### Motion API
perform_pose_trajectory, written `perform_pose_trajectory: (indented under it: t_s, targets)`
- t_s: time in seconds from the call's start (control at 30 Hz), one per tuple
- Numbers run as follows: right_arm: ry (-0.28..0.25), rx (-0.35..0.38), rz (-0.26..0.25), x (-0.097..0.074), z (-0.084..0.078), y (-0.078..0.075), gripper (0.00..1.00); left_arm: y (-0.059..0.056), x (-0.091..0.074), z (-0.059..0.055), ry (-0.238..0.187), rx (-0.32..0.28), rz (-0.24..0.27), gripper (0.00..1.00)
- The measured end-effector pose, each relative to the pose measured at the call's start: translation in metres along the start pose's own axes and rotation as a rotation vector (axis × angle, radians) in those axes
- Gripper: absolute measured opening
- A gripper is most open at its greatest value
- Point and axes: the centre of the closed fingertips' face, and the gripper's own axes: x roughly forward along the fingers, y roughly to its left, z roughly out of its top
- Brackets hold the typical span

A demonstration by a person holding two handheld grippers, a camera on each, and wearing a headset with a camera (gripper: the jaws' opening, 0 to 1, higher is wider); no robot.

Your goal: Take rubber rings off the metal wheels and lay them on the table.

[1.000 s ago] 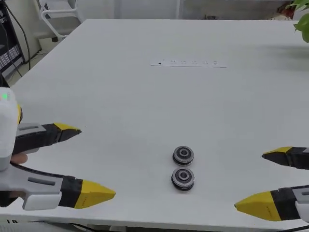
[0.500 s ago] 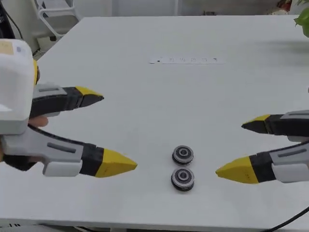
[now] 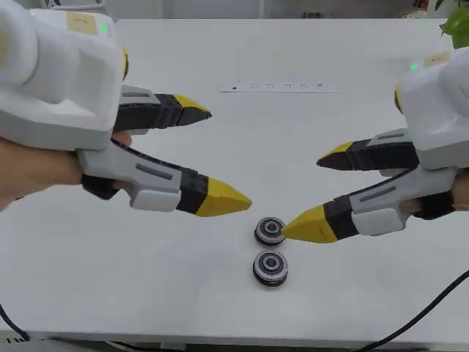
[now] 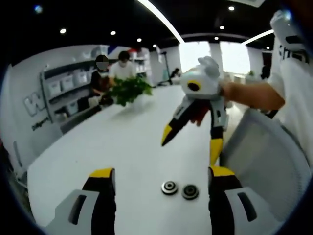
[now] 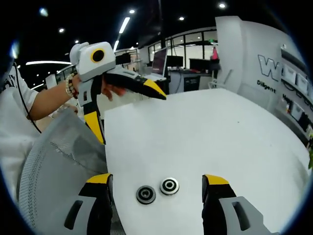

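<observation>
Head view: near the front edge of the white table, the far wheel and the near wheel lie flat, just beside each other, with their black rubber rings on. The left gripper hangs left of them, jaws wide apart. The right gripper is equally wide, its lower tip at the far wheel's edge; I cannot tell whether it touches. A socket strip lies well behind.

Left gripper view: the wheels lie ahead between its own jaws, with a plant and shelves beyond and a mesh chair alongside.

Right gripper view: monitors stand past the table.
</observation>
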Motion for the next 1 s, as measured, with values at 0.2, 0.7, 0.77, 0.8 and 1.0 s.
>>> perform_pose_trajectory:
  t_s: [0.2,0.7,0.77,0.8,1.0]
  targets:
    - [-0.023,0.017,0.042,0.014,-0.008,0.009,0.7,-0.014,0.028,-0.01,-0.017,0.016,-0.032,0.7]
    - [0.074,-0.008,0.092,0.038,-0.062,0.008,0.51,-0.024,0.047,-0.058,0.016,-0.02,-0.068,0.55]
    - [0.093,0.005,0.1,0.04,-0.068,0.009,0.51,-0.03,0.05,-0.058,0.017,-0.011,-0.082,0.52]
    - [0.095,0.011,0.105,0.041,-0.07,0.01,0.51,-0.034,0.052,-0.058,0.021,-0.007,-0.097,0.51]
    - [0.119,0.022,0.128,0.048,-0.081,0.016,0.44,-0.047,0.061,-0.069,0.052,0.022,-0.139,0.46]
